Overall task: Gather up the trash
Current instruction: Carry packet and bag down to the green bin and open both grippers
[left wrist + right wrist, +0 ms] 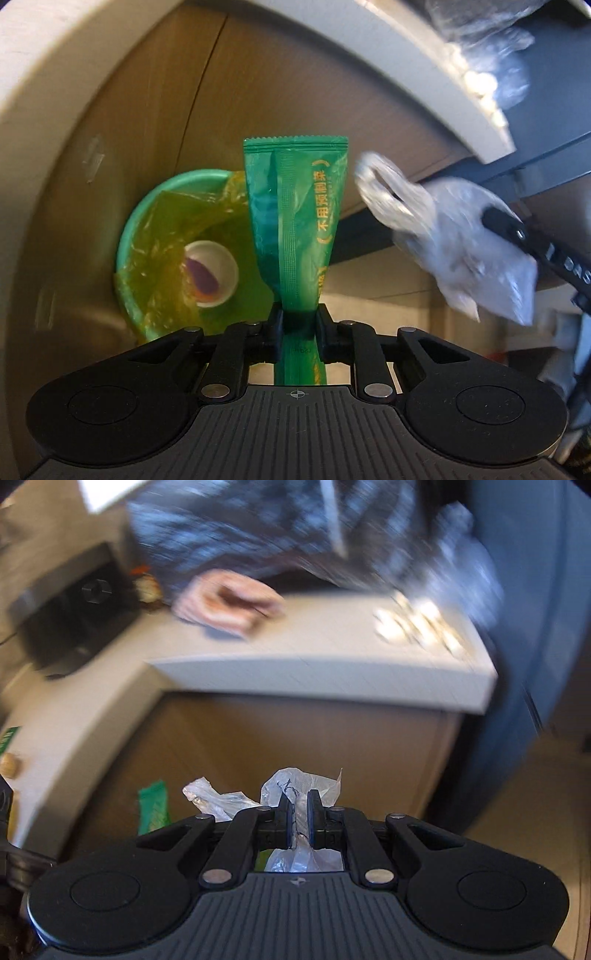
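Green wrapper: a flat sachet [295, 221] with orange print stands straight up out of the left gripper [298, 332], pinched near its lower end, just above and beside the bin.
Clear bag: crumpled thin plastic [299, 786] bunched between the fingers of the right gripper [298, 821]; from the left wrist view it hangs in the air, blurred, to the right of the wrapper.
Claws: both are closed on their trash, left on the wrapper, right on the plastic.
Handling: both pieces look feather-light and limp. The wrapper's sealed end gives a firm flat edge to pinch; the slick film could slide, so a bunched fold is likely the safest hold.
Bin: a green pail [147, 199] with a yellow liner [173, 229], a white cup [210, 273] lying inside.
Beyond: a grey counter [332, 672] over wood-toned cabinet fronts [155, 110].
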### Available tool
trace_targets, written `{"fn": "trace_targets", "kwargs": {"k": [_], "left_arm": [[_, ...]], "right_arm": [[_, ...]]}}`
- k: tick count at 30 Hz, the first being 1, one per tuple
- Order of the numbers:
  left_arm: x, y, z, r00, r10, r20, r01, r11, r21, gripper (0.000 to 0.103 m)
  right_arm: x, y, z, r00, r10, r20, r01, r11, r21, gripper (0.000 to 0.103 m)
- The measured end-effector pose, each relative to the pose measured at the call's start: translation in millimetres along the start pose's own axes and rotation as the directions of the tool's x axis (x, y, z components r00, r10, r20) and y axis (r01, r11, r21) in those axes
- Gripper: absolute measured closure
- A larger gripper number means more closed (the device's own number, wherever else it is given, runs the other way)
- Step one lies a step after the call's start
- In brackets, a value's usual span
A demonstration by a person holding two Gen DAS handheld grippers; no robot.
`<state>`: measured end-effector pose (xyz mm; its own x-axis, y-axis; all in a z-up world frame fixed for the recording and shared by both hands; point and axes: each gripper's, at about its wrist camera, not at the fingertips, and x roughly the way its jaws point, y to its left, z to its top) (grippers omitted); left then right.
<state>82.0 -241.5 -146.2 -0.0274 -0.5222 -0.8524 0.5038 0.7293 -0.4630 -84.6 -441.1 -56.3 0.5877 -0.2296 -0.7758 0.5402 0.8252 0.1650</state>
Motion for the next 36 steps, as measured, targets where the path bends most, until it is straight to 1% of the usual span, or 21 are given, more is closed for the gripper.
{"fn": "trace_targets", "kwargs": {"k": [2,3,5,8,9,10,12,13,14,16,17,19,22,27,29,31,32,33,34,35,36], "left_arm": [[14,0,6,1.000,0.028,0.005,-0.028,1.000,0.000,0.082],[21,1,9,1.000,0.024,0.020,-0.023,1.000,-0.008,0.082],[26,8,14,0.998,0.024,0.064,-0.022,0.999,-0.039,0.082],[27,13,26,0.986,0.067,0.149,-0.064,0.998,-0.029,0.082],[27,13,29,0.978,0.085,0.190,-0.082,0.996,-0.023,0.082],[26,12,30,0.965,0.097,0.243,-0.094,0.995,-0.025,0.082],[27,14,30,0.927,0.092,0.363,-0.086,0.996,-0.034,0.080],[30,15,31,0.917,0.085,0.389,-0.080,0.996,-0.028,0.080],[36,16,34,0.925,0.080,0.371,-0.076,0.997,-0.025,0.079],[47,18,38,0.948,0.080,0.307,-0.072,0.997,-0.037,0.079],[50,19,38,0.954,0.073,0.291,-0.063,0.997,-0.042,0.078],[51,21,41,0.960,0.068,0.270,-0.057,0.997,-0.048,0.078],[45,22,44,0.968,0.060,0.243,-0.040,0.996,-0.085,0.078],[9,24,48,0.968,0.055,0.245,-0.017,0.988,-0.157,0.078],[-12,26,50,0.961,0.034,0.274,0.012,0.986,-0.163,0.078],[-33,18,47,0.944,0.030,0.328,0.022,0.988,-0.153,0.078],[-46,16,45,0.934,0.026,0.357,0.028,0.989,-0.147,0.078],[-57,13,41,0.924,0.022,0.381,0.035,0.989,-0.142,0.078],[-66,12,40,0.916,0.018,0.400,0.040,0.990,-0.137,0.078],[-82,11,39,0.907,0.018,0.422,0.041,0.991,-0.130,0.078],[-96,12,36,0.892,0.019,0.451,0.039,0.992,-0.118,0.078]], "right_arm": [[11,-11,-7,1.000,-0.008,-0.027,0.009,0.999,0.039,0.096],[16,-15,-9,0.999,-0.011,-0.037,0.013,0.999,0.051,0.096],[24,-16,-11,0.999,-0.013,-0.052,0.015,0.998,0.057,0.096],[35,-12,-9,0.998,-0.005,-0.066,0.008,0.999,0.044,0.096],[39,-10,-8,0.998,-0.004,-0.070,0.007,0.999,0.037,0.096],[40,-9,-9,0.997,-0.005,-0.074,0.007,1.000,0.030,0.096],[46,-7,-8,0.996,-0.005,-0.085,0.007,1.000,0.018,0.096],[48,-6,-8,0.996,-0.009,-0.091,0.009,1.000,0.009,0.096],[51,-5,-9,0.995,-0.013,-0.096,0.013,1.000,-0.001,0.096],[56,-4,-10,0.994,-0.022,-0.107,0.021,1.000,-0.018,0.096],[58,-4,-11,0.993,-0.027,-0.116,0.024,0.999,-0.023,0.096],[63,-5,-13,0.991,-0.026,-0.133,0.023,0.999,-0.024,0.096],[70,-6,-18,0.985,-0.014,-0.171,0.013,1.000,-0.010,0.096],[85,1,-24,0.971,0.047,-0.236,-0.047,0.999,0.006,0.096],[96,9,-24,0.963,0.081,-0.256,-0.082,0.997,0.008,0.096],[113,17,-24,0.956,0.116,-0.271,-0.119,0.993,0.006,0.095],[123,21,-25,0.947,0.138,-0.288,-0.141,0.990,0.012,0.095],[133,25,-25,0.938,0.153,-0.312,-0.152,0.988,0.025,0.093],[142,28,-25,0.928,0.162,-0.337,-0.157,0.987,0.040,0.086],[147,32,-24,0.922,0.166,-0.350,-0.161,0.986,0.045,0.082],[148,36,-23,0.922,0.163,-0.350,-0.161,0.986,0.036,0.076]]}}
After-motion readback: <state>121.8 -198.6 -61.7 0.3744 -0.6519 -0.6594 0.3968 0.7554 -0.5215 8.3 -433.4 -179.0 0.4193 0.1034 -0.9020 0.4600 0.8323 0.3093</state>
